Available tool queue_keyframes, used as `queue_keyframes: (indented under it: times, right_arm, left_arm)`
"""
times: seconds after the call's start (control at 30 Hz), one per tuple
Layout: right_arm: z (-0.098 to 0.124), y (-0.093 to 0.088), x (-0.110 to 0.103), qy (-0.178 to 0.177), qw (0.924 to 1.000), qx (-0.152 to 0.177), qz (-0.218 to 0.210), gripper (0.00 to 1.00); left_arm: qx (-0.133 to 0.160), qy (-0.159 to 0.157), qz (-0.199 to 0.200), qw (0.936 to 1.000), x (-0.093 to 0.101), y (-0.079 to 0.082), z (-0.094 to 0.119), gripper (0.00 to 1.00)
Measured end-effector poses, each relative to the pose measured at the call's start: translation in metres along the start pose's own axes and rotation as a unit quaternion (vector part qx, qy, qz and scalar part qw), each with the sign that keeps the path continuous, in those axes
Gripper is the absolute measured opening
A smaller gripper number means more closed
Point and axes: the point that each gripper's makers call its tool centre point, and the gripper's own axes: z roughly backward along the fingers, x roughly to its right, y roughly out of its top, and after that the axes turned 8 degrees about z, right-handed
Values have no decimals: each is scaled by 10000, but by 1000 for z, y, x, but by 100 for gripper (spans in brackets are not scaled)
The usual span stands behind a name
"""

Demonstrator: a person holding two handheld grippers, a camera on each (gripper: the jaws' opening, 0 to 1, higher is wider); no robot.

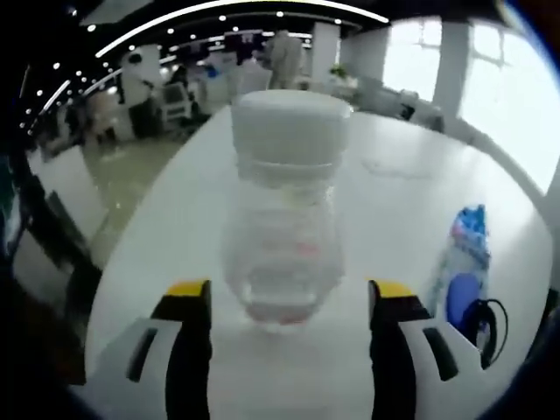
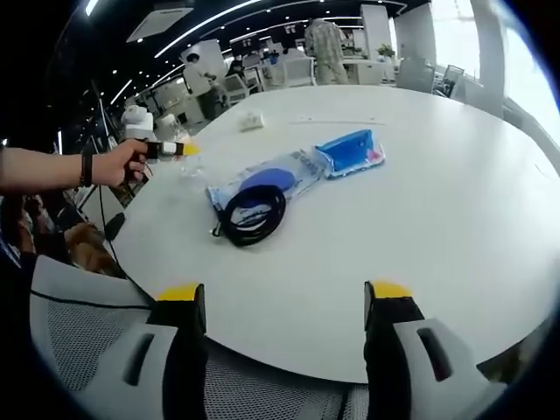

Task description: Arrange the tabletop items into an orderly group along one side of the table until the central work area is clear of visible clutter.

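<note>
The white table (image 2: 455, 201) carries everything, and its middle is not yet tidy. In the right gripper view a blue-and-clear plastic package (image 2: 302, 171) lies well ahead of the jaws, slightly to their left, with a coiled black cable (image 2: 254, 217) touching its near end. The right gripper (image 2: 284, 302) holds nothing, its jaws spread wide above the table's near edge.

In the left gripper view a clear bottle with a white cap (image 1: 284, 219) stands upright between the jaws of the left gripper (image 1: 289, 302), which are wide and not touching it. To do this well, I would centre the bottle, close low on its body, keep it upright, then carry it toward the package's side.
</note>
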Motion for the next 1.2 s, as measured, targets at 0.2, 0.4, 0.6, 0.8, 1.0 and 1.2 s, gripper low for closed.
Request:
queue_keyframes:
  times: [0.2,0.4,0.6,0.8,1.0,1.2]
  right_arm:
    - [0,0,-2,27,10000,-10,49,74]
    - [0,1,-1,12,10000,24,35,74]
    - [0,1,0,18,10000,43,22,74]
    - [1,2,-1,24,10000,45,15,74]
    - [1,3,1,10,10000,69,-24,74]
    - [1,2,1,8,10000,53,-29,74]
  left_arm:
    - [-8,-97,-60,9999,4,-9,6,71]
    - [-12,-290,526,9982,17,-22,18,71]
    - [-188,-401,506,9977,33,-57,32,71]
    - [-376,-583,548,9961,51,-83,46,70]
    - [-454,-926,306,9942,83,-88,50,68]
    - [-201,-1177,-219,9926,121,-54,38,68]
